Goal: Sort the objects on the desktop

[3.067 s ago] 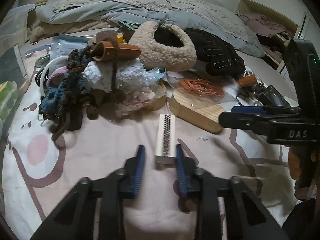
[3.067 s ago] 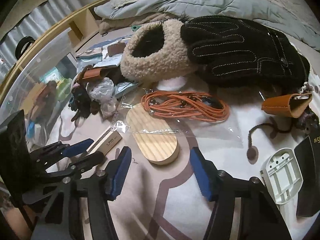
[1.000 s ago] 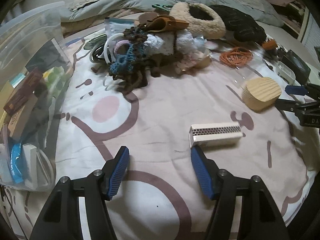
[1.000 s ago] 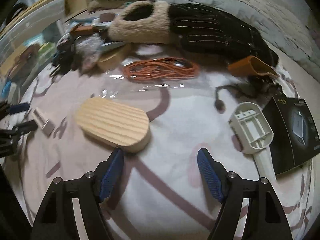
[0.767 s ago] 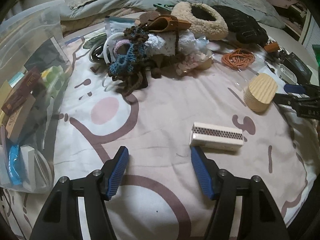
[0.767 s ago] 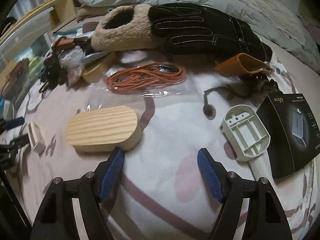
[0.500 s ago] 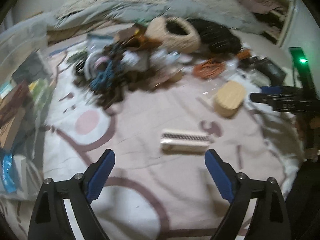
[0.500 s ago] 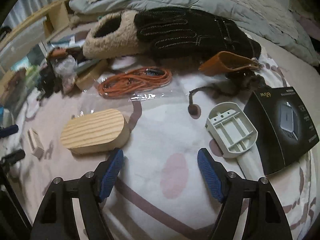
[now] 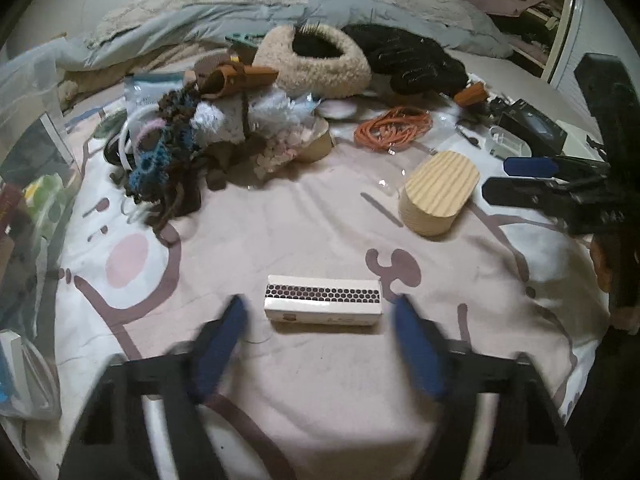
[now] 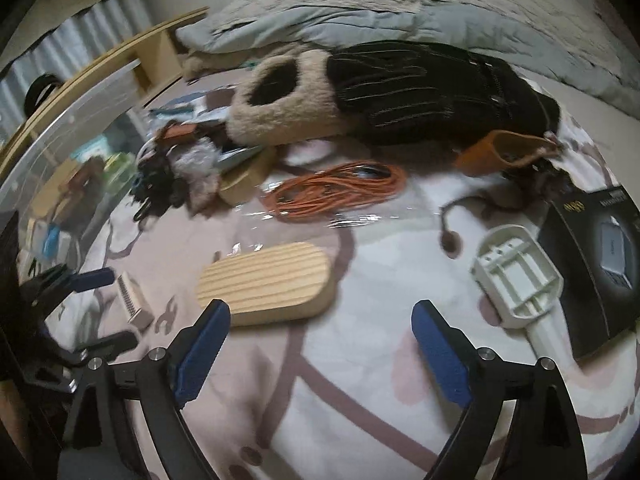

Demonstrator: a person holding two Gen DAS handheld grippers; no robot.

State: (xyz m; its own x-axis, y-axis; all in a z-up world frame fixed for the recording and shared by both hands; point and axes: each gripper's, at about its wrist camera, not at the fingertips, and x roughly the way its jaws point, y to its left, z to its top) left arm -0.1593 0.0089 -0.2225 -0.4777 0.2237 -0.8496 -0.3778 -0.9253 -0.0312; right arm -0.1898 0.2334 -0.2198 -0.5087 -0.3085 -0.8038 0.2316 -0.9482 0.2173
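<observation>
- Between the blurred blue pads of the left gripper (image 9: 320,344) a white rectangular box with a honeycomb-patterned top (image 9: 322,305) is seen lying crosswise on the pink-and-white patterned bedsheet (image 9: 280,236); the jaws are closing, the box sits just ahead of the tips, and neither pad is pressed on it.
- Beyond the box, up and to the right, a pale oval wooden block with a ribbed top (image 9: 440,192) is laid flat on the sheet, near the right gripper (image 9: 524,180), which is seen from the side.
- Farther back a coil of orange cord (image 9: 394,128) is spread on clear plastic film, and a heap of knitted and crocheted yarn pieces (image 9: 192,136) is piled to the left.
- At the left edge a clear plastic storage bin (image 9: 28,152) holding assorted items is seen.
- Ahead of the right gripper (image 10: 320,332) only bare sheet is framed: its jaws are opening, nothing is held, and the left pad is just beside the wooden block's (image 10: 266,284) near edge.
- To the right a white plastic ribbed bracket (image 10: 516,276) is set beside a black product box (image 10: 600,264).
- Behind these a cream fleece slipper (image 10: 280,108) and a black stitched glove (image 10: 432,92) are lying against the grey quilt (image 10: 360,20).
</observation>
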